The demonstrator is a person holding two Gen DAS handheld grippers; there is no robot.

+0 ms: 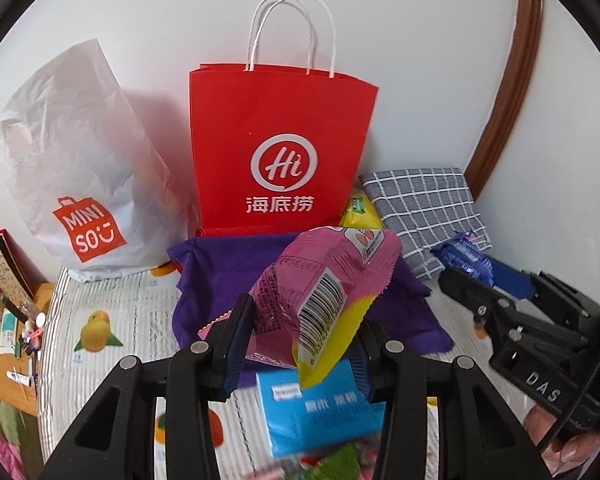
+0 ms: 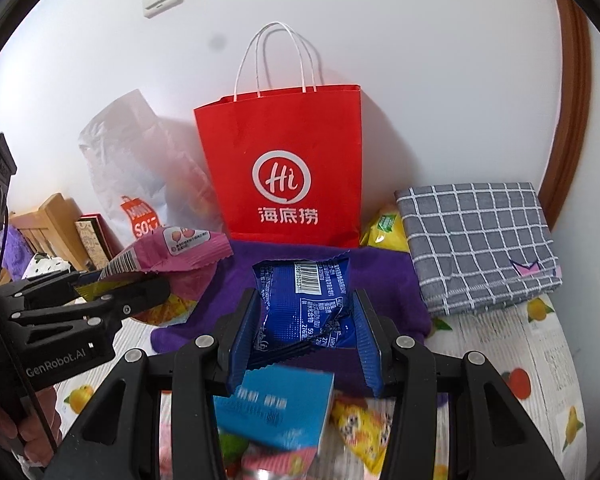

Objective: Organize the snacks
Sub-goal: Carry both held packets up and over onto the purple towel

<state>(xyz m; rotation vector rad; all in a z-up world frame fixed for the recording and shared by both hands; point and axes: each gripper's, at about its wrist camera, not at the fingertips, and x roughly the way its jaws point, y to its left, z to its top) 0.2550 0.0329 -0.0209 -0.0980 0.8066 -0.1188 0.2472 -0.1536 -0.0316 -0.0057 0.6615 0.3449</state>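
My left gripper [image 1: 302, 330] is shut on a pink and yellow snack packet [image 1: 328, 280], held tilted above a purple cloth [image 1: 208, 276]. My right gripper [image 2: 306, 306] is shut on a blue snack packet [image 2: 300, 312] over the same purple cloth [image 2: 384, 280]. Each gripper shows in the other's view: the right gripper [image 1: 496, 296] with the blue packet [image 1: 466, 258] at the right, the left gripper [image 2: 116, 288] with the pink packet [image 2: 184, 252] at the left. A red paper bag [image 1: 280, 140] [image 2: 288, 152] stands upright against the wall behind the cloth.
A white plastic shopping bag [image 1: 80, 168] [image 2: 140, 168] leans left of the red bag. A folded grey checked cloth [image 1: 424, 204] [image 2: 476, 240] and a yellow packet [image 1: 358, 212] [image 2: 384, 228] lie to its right. Under the grippers are a blue box [image 1: 320, 412] [image 2: 276, 412] and loose snacks on a fruit-print sheet [image 1: 100, 320].
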